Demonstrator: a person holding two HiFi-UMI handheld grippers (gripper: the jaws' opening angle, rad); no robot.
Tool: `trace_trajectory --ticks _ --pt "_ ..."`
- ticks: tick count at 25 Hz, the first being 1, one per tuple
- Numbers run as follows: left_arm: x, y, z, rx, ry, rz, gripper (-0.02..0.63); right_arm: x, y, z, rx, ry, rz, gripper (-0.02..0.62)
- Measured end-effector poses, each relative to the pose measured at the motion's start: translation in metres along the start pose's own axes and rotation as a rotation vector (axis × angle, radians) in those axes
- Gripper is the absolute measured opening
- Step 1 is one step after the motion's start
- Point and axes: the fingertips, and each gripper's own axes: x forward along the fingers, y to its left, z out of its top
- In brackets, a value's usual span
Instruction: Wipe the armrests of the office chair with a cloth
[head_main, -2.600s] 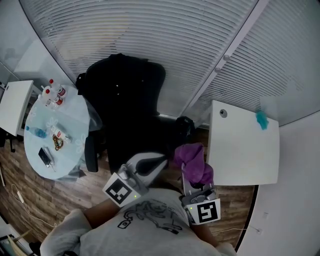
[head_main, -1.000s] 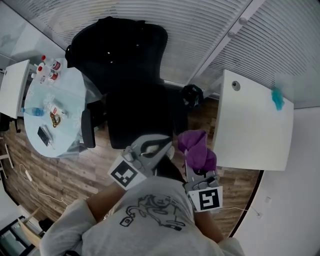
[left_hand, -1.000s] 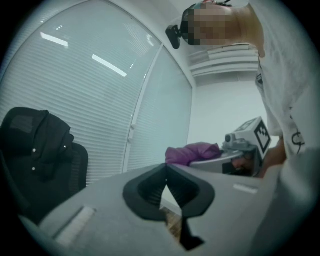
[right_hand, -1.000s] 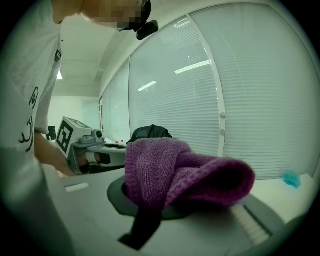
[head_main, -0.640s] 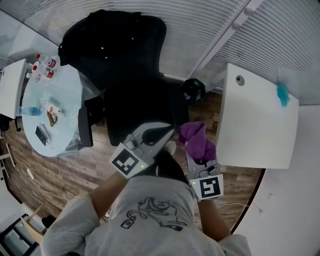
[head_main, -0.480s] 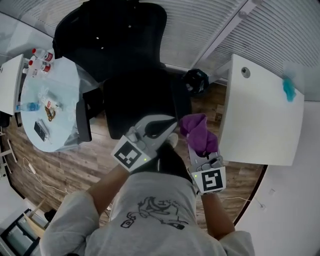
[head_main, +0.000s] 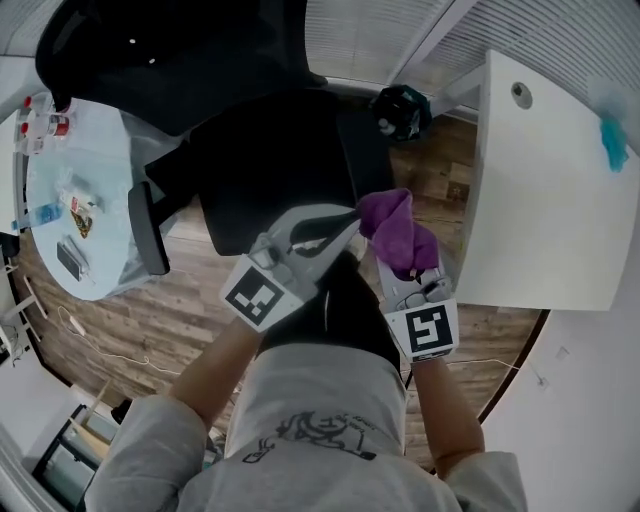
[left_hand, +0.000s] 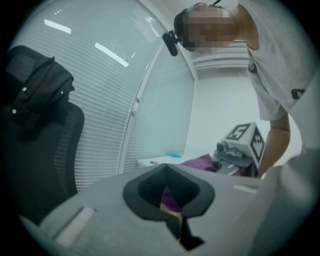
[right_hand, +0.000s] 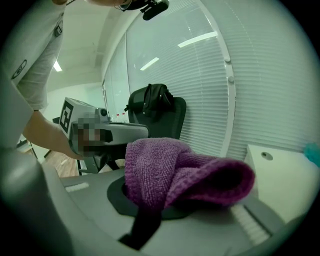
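My right tool (right_hand: 148, 212) has its jaws pressed together on a purple cloth (right_hand: 172, 172). The cloth is thick looped terry, bunched into a soft fold that bulges up and flops over to one side of the jaws. My left tool (left_hand: 170, 194) is closed too. Its dark pads meet around a small hollow with nothing pinched between them, and the smooth grey fingers taper to a point.

From the head view, the two tools sit close together in front of me, with the left tool's tip just beside the cloth. The cloth hangs in the air by the front corner of the office chair (head_main: 285, 150), between the seat and the white counter (head_main: 545, 200). I cannot tell whether it touches the chair.

The chair is black with a flat squarish seat, and a dark jacket (head_main: 140, 45) is draped over its mesh back. One long, narrow padded armrest (head_main: 148, 228) shows on the far side of the seat, well apart from the cloth. Beyond it stands a round glass counter (head_main: 60, 150). The floor (head_main: 190, 300) is wood plank.
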Motion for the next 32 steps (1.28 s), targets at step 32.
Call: trace_trajectory --ticks 32 --pt "0.004 0.034 -0.07 0.049 0.043 0.002 0.002 0.096 -0.036 -0.103 0.064 0.294 0.033 0.032"
